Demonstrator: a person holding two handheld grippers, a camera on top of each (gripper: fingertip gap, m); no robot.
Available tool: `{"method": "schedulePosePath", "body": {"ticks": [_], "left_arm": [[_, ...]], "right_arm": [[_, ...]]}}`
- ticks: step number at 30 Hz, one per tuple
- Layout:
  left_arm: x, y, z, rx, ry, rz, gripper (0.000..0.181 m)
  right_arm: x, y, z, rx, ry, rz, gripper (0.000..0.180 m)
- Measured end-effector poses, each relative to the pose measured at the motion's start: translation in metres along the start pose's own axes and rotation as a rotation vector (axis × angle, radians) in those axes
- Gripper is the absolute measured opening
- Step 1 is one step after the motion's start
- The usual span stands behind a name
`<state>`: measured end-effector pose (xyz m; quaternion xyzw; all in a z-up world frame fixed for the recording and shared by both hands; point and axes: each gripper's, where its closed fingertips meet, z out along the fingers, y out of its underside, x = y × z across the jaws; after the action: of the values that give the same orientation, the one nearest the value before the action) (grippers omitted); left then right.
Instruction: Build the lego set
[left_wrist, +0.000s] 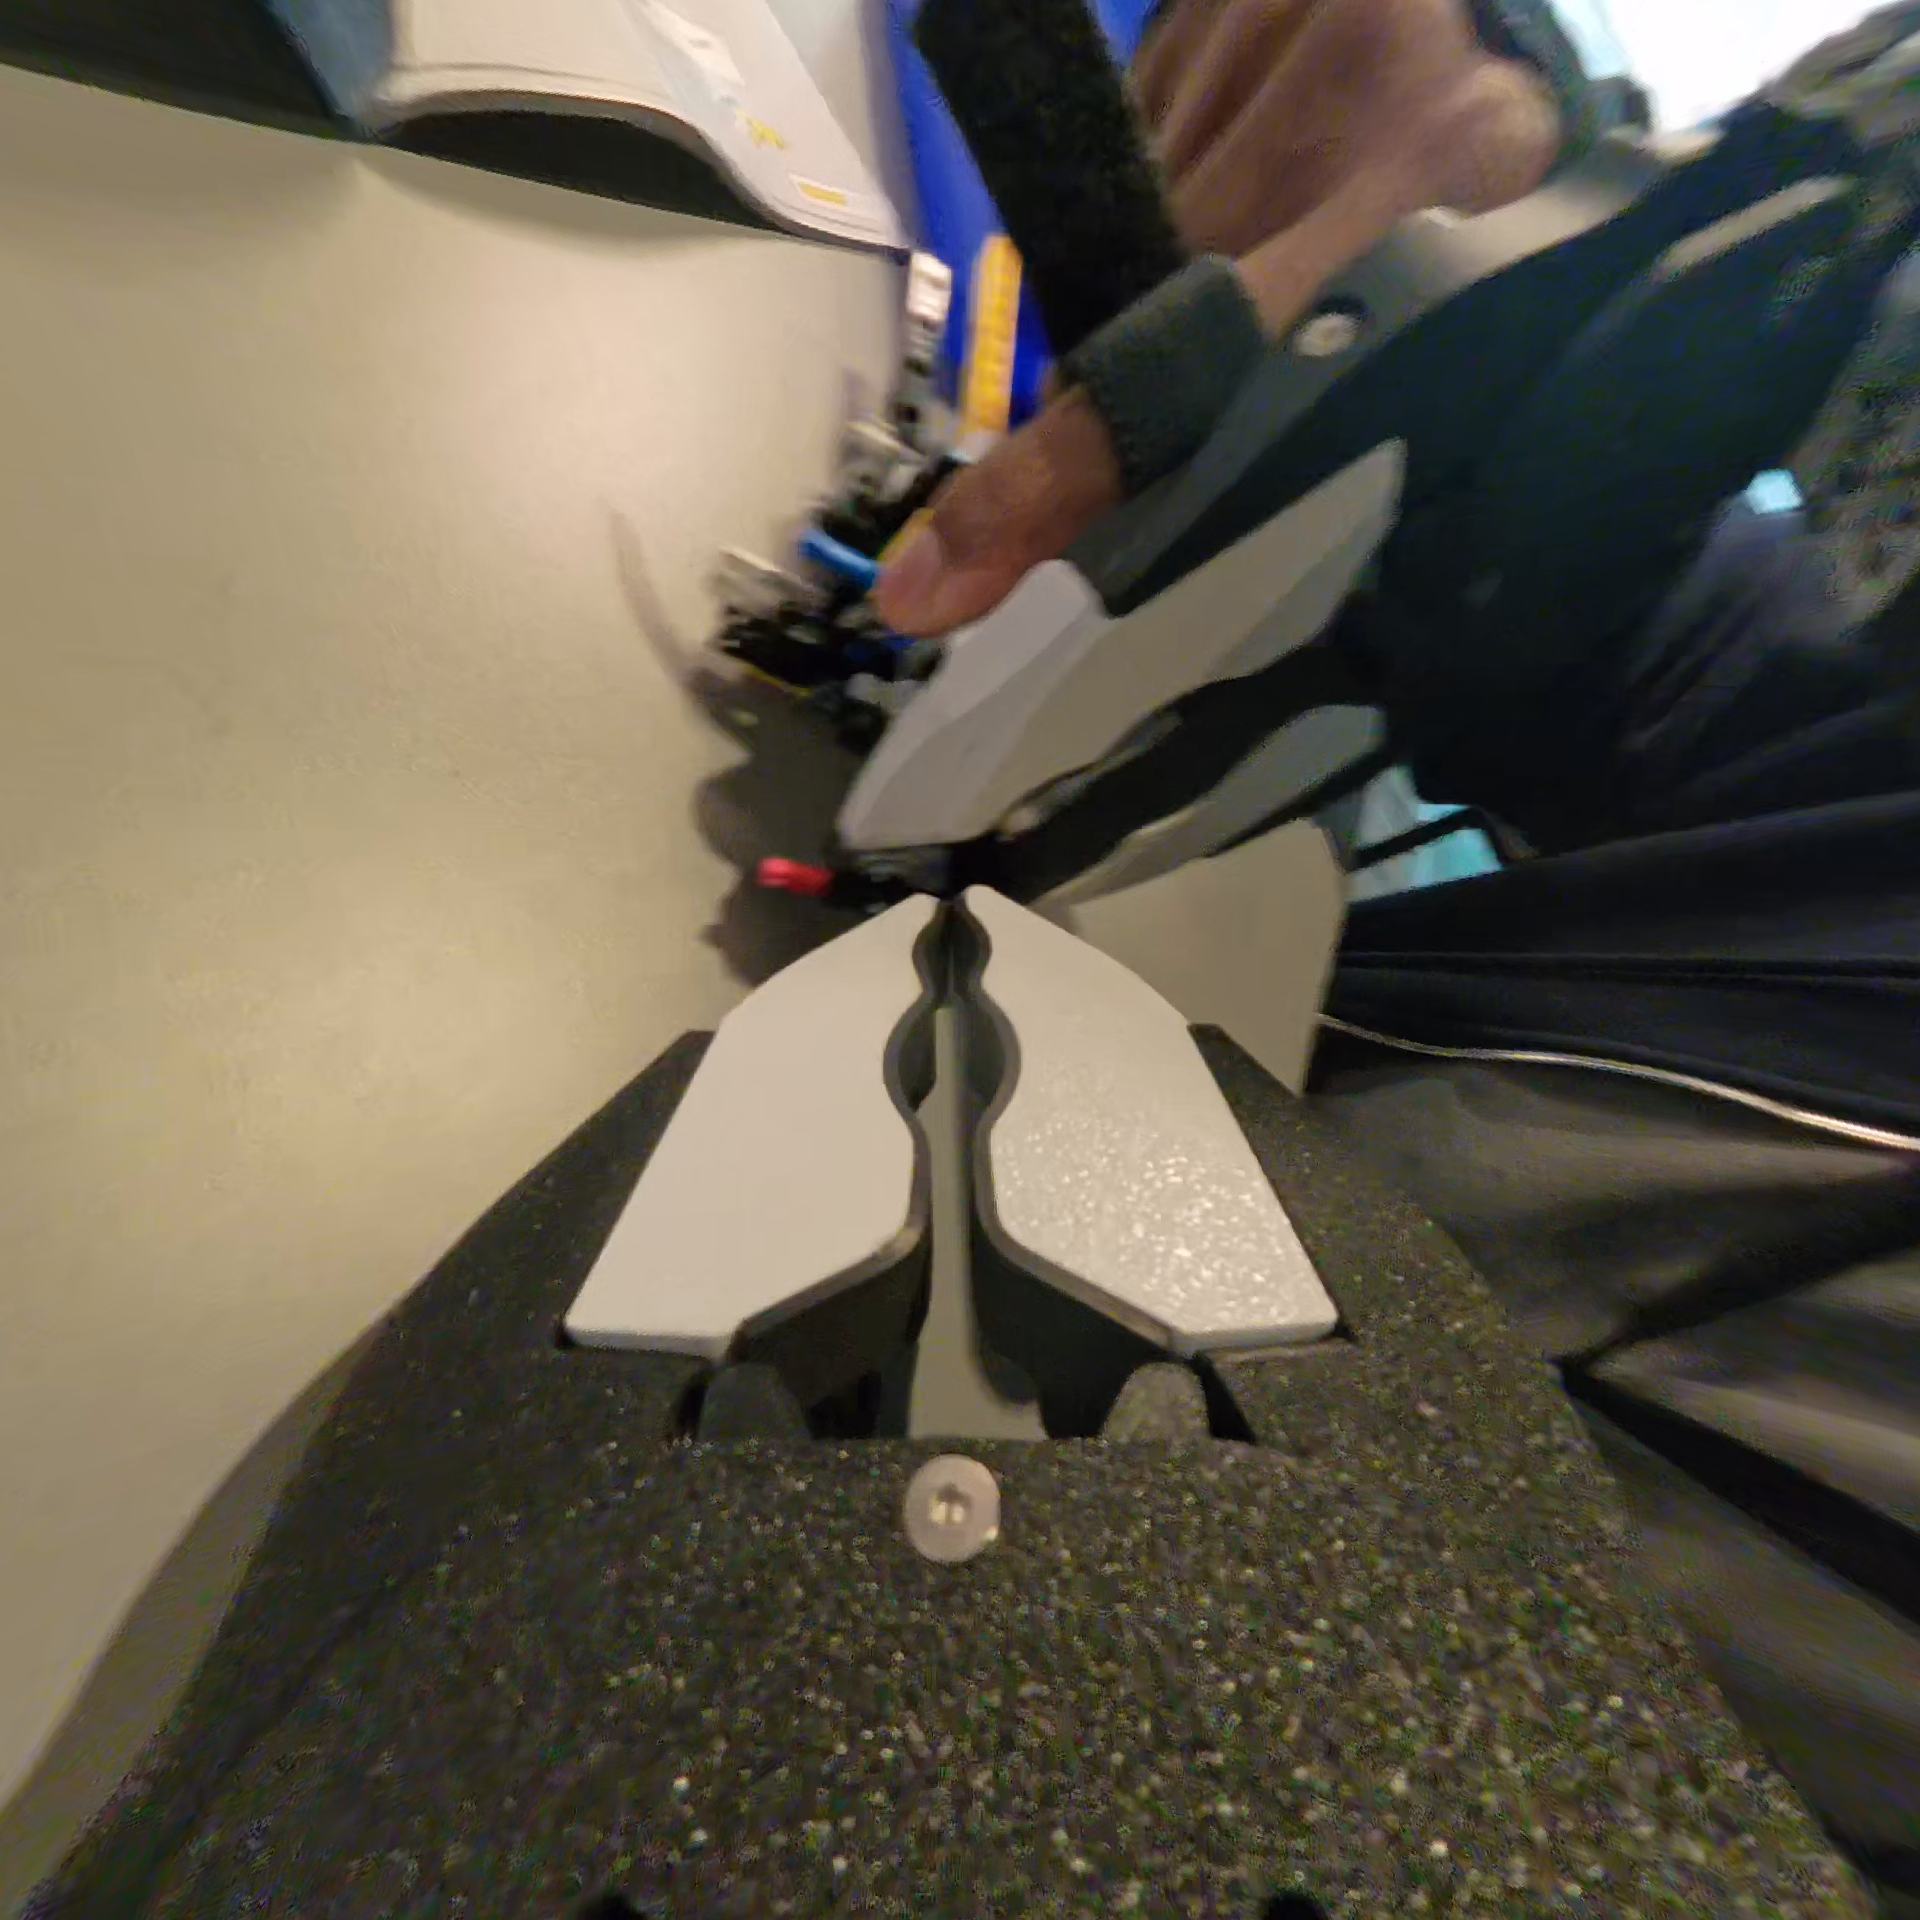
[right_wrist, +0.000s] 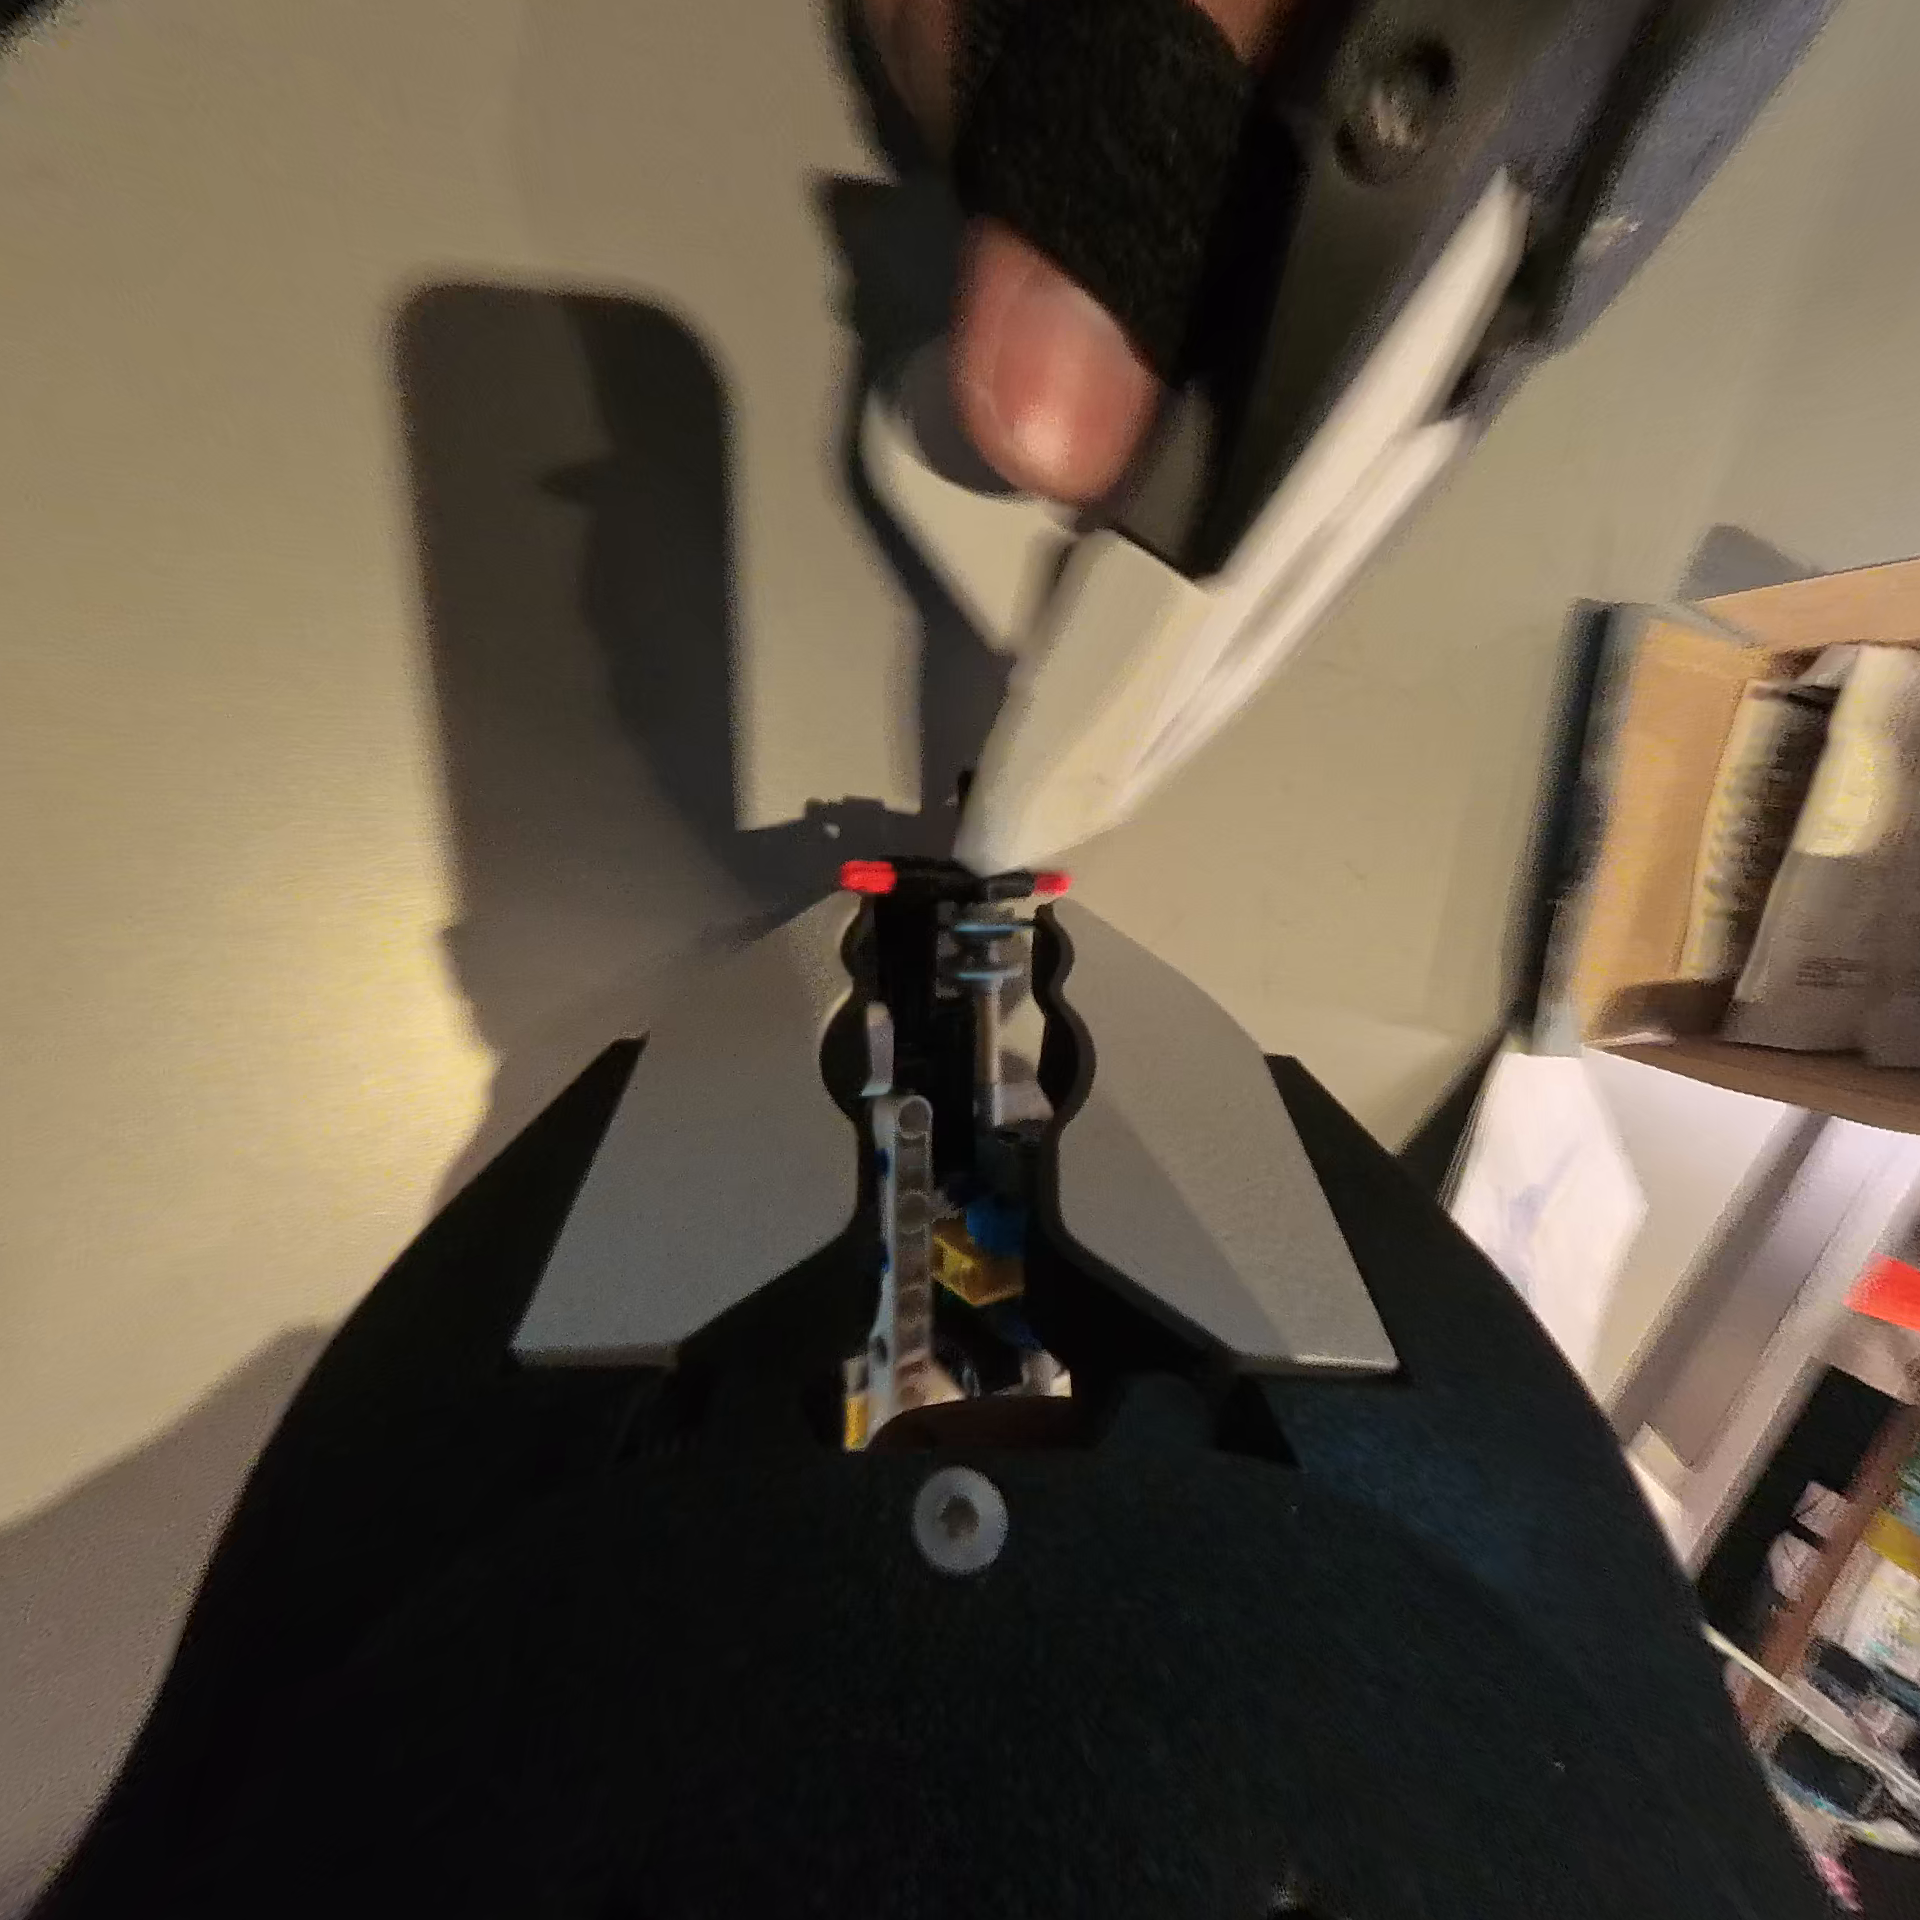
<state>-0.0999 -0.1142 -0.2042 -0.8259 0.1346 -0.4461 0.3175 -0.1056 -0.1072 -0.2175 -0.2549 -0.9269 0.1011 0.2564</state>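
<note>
My right gripper (right_wrist: 951, 920) is shut on a partly built lego assembly (right_wrist: 914, 1143) of black, grey, white, blue and yellow parts. The assembly lies lengthwise between its fingers. Red pin ends (right_wrist: 868, 878) stick out sideways at its far end. My left gripper (left_wrist: 948, 912) is shut, with its tips right at the black end of the assembly (left_wrist: 883, 868), beside a red pin (left_wrist: 795, 876). I cannot tell whether a small part sits between the left tips. In the right wrist view the left gripper (right_wrist: 987, 842) comes down from the upper right. The right gripper (left_wrist: 894, 836) also shows in the left wrist view.
Both grippers hang over a beige table (left_wrist: 364, 623). An open instruction booklet (left_wrist: 623, 83) lies at its far edge. A blurred pile of loose lego parts (left_wrist: 821, 613) lies beyond. A shelf with a cardboard box (right_wrist: 1714, 831) stands at the right. My left and right fingertips are right by each other.
</note>
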Motion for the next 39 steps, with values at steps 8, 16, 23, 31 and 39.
{"method": "schedulePosePath", "body": {"ticks": [8, 16, 23, 31, 39], "left_arm": [[-0.004, -0.003, -0.009, 0.034, 0.012, -0.05, 0.003], [-0.016, -0.001, -0.011, 0.03, -0.047, -0.11, 0.014], [-0.016, -0.005, -0.006, 0.048, -0.017, -0.191, 0.018], [-0.015, -0.009, 0.0, 0.078, 0.005, -0.284, 0.018], [-0.011, -0.011, 0.0, 0.124, 0.075, -0.422, 0.017]], "right_arm": [[-0.001, 0.003, -0.002, 0.002, 0.035, -0.006, 0.029], [0.001, 0.003, -0.004, 0.024, 0.146, -0.023, 0.029], [0.001, 0.0, -0.008, 0.062, 0.246, -0.017, 0.028], [0.003, -0.001, -0.011, 0.082, 0.34, -0.016, 0.027], [0.005, -0.002, -0.014, 0.101, 0.421, -0.027, 0.027]]}}
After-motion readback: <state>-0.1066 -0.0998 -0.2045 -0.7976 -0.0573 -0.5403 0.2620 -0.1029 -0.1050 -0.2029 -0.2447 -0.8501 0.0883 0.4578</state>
